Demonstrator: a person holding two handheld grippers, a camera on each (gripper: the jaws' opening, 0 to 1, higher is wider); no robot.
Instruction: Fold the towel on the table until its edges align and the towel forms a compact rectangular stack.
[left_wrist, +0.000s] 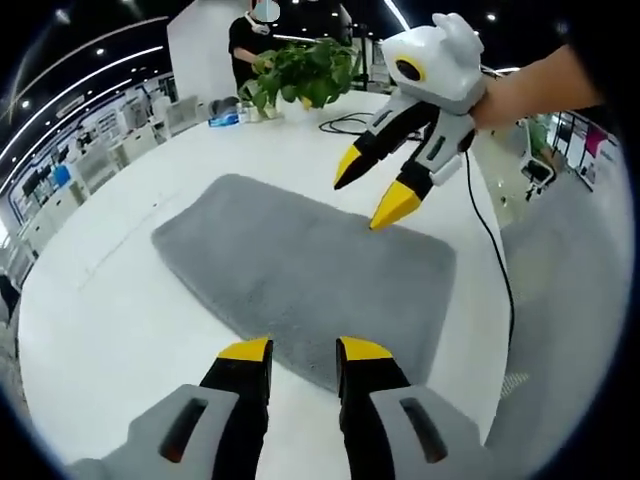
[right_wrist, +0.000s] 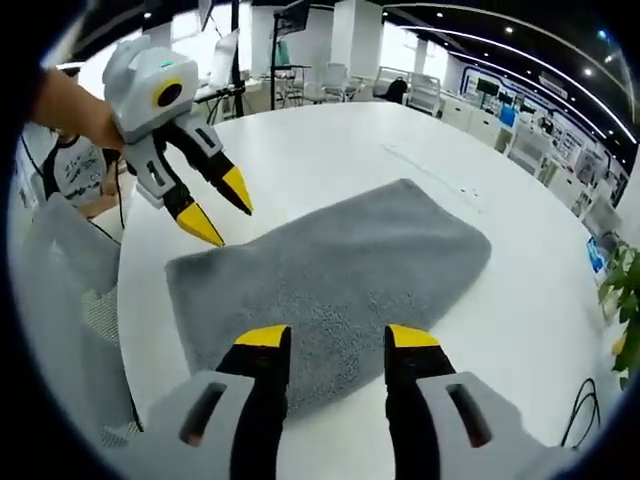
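Note:
A grey towel (left_wrist: 300, 265) lies spread flat in one layer on the round white table (left_wrist: 110, 320). In the left gripper view my left gripper (left_wrist: 305, 350) stands open just above the towel's near edge, nothing between its yellow-tipped fingers. Across the towel my right gripper (left_wrist: 370, 192), held by a hand, hangs open over the far edge, one tip almost touching the cloth. In the right gripper view the towel (right_wrist: 340, 265) runs away from my open right gripper (right_wrist: 338, 340), and the left gripper (right_wrist: 222, 208) hovers open over the towel's far left corner.
A potted plant (left_wrist: 305, 70) stands at the back of the table with a person (left_wrist: 248, 38) behind it. A black cable (left_wrist: 492, 245) trails along the table's right side. The table edge (right_wrist: 125, 330) lies close to the towel. Desks and chairs fill the room beyond.

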